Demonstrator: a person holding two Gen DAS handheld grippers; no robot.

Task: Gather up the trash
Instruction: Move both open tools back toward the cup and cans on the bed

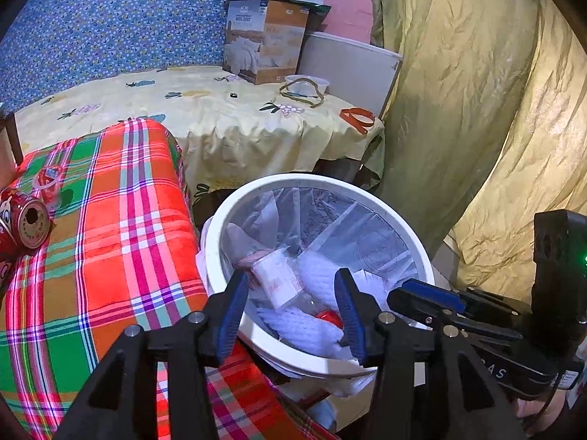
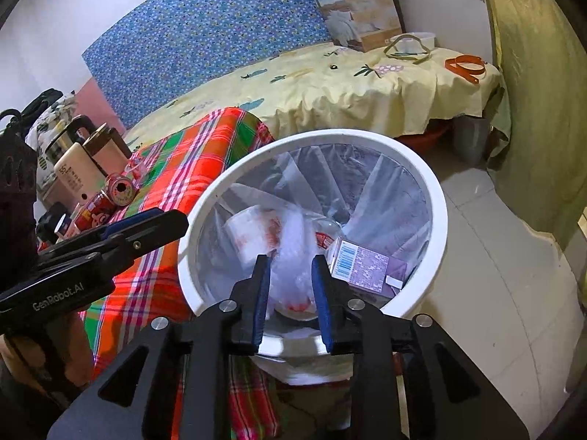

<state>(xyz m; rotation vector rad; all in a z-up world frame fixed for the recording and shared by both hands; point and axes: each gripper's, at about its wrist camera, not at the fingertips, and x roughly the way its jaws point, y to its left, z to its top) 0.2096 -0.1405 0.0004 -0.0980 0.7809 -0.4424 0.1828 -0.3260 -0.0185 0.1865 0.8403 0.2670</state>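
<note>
A white bin [image 1: 319,179] lined with a clear bag stands beside the plaid-covered table [image 1: 121,220]. Inside lie a crumpled plastic wrapper [image 1: 275,275], white foam netting [image 1: 308,326] and a red cap [image 1: 329,317]. The right wrist view also shows a purple carton [image 2: 361,264] and a white bag [image 2: 290,242] in the bin [image 2: 436,198]. My left gripper [image 1: 291,275] hangs open over the bin's near rim, nothing between its blue pads. My right gripper [image 2: 290,260] is open over the bin too, empty. A red can [image 1: 25,220] and a clear cup [image 1: 49,181] lie on the plaid cloth.
Behind the bin is a bed with a yellow sheet [image 1: 220,110], bearing a cardboard box [image 1: 264,44], a small bowl [image 1: 308,84] and an orange band [image 1: 357,117]. A green curtain [image 1: 477,110] hangs on the right. Flasks [image 2: 77,172] stand at the table's far end.
</note>
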